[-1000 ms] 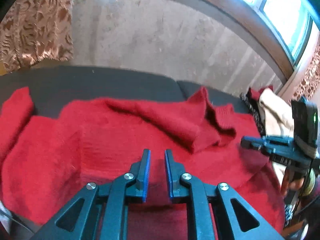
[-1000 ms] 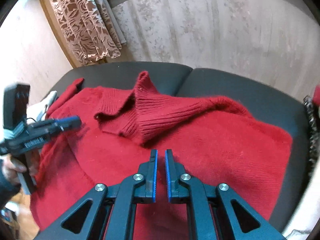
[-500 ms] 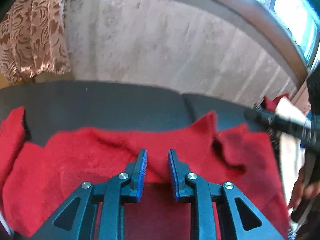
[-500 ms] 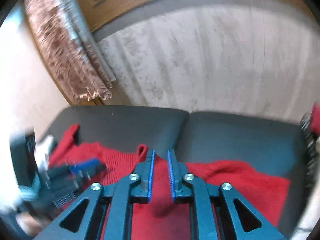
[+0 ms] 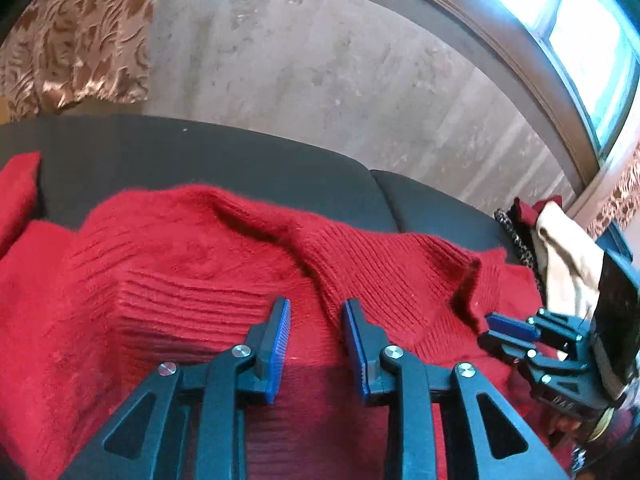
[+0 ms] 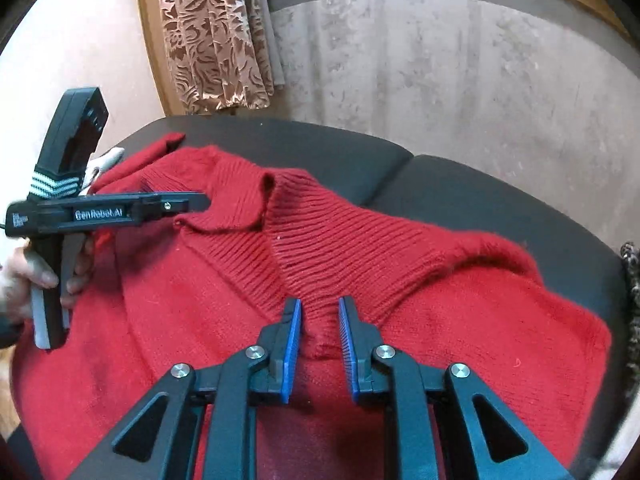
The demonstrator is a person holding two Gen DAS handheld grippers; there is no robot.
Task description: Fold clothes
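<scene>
A red knit sweater lies spread on a black sofa seat, its ribbed part rumpled across the middle. My left gripper hovers low over the sweater's left half. Its jaws are opening; a ridge of cloth runs under the gap and the pads are not pressing on it. My right gripper has its tips down at the ribbed fold, which pokes up into the narrow gap. I see no pad squeezing it.
A pile of other clothes, cream and patterned, sits at the sofa's right end. Behind the sofa is a grey wall with a patterned curtain and a bright window. A hand grips the left tool's handle.
Both grippers rose and tipped up half a second ago, then came back down onto the sweater. Both pairs of jaws stand wider than a second ago, the left more so.
</scene>
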